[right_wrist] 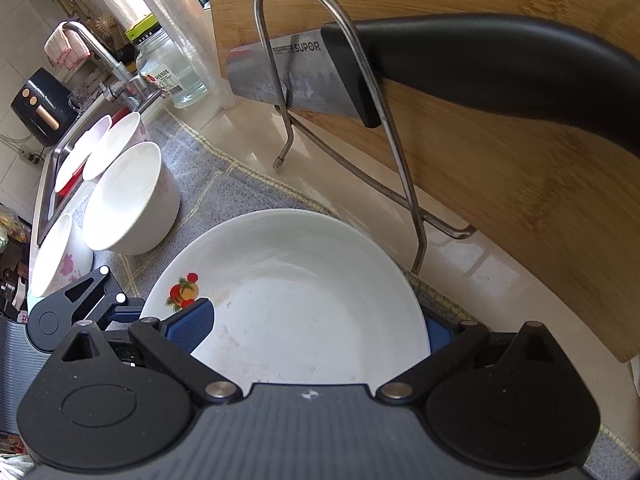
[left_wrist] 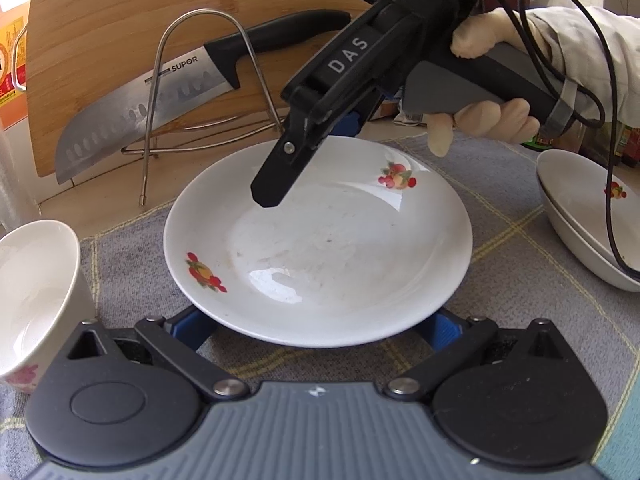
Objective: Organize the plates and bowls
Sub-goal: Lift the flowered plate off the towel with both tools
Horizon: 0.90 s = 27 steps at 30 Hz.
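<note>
left wrist view: plate (left_wrist: 320,236) is seen flat on the grey mat (left_wrist: 500,240) on the tabletop, dead ahead at 12 o'clock of the left gripper (left_wrist: 316,330).
left fingers: spread wide, blue pads tucked under the near rim on both sides; no clamp is seen.
right gripper (right_wrist: 316,332): fingers apart, straddling the plate's opposite rim, left pad (right_wrist: 192,324) over the rim, other pad below.
key relation: plate is bracketed by both grippers from opposite edges; right hand (left_wrist: 492,120) judged the more engaged.
other dishes: stacked dishes (left_wrist: 588,216) at 3 o'clock, bowl (left_wrist: 36,296) at 9 o'clock.
behind: wire rack (left_wrist: 208,92), knife (left_wrist: 160,104), cutting board (left_wrist: 100,40) at 11 o'clock.
</note>
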### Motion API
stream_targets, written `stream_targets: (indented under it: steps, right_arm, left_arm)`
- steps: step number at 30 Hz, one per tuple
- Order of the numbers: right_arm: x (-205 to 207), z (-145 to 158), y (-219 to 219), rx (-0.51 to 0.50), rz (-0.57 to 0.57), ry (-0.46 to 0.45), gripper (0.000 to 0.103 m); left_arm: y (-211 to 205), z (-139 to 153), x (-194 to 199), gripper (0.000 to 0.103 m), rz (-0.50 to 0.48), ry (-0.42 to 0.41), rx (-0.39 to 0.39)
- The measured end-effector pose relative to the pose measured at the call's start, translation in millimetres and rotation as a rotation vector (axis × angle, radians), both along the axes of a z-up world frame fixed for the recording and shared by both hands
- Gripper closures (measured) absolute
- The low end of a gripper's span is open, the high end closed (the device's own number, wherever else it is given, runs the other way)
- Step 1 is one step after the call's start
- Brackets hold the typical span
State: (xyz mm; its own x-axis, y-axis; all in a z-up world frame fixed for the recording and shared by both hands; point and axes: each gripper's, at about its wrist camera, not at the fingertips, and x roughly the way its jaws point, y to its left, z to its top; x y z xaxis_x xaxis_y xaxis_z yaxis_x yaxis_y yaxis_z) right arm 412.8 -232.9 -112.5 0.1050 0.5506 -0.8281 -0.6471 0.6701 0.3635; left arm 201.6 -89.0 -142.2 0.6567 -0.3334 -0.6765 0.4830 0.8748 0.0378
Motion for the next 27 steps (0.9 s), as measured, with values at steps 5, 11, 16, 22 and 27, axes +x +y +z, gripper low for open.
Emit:
stream_targets:
  steps: [5, 11, 16, 22, 27]
  right_arm:
    - [0, 0, -1, 0.003, -0.01, 0.005, 0.0]
    - [1, 1, -3, 0.006, -0.026, 0.015, 0.001]
    - [-3, 2, -4, 0.008, -0.031, 0.022, 0.001]
    - [-8, 4, -6, 0.025, -0.043, 0.038, 0.001]
    - [-17, 7, -7, 0.022, -0.041, 0.039, 0.001]
  left_arm:
    - [-1, 1, 0, 0.0, 0.002, 0.004, 0.002]
    - [-1, 3, -1, 0.001, -0.002, 0.007, 0.011]
    - [-2, 5, -2, 0.001, 0.003, 0.013, 0.023]
    - [-2, 8, -8, 0.001, 0.007, 0.017, 0.022]
    - [-1, 12, -14, 0.001, 0.003, 0.015, 0.027]
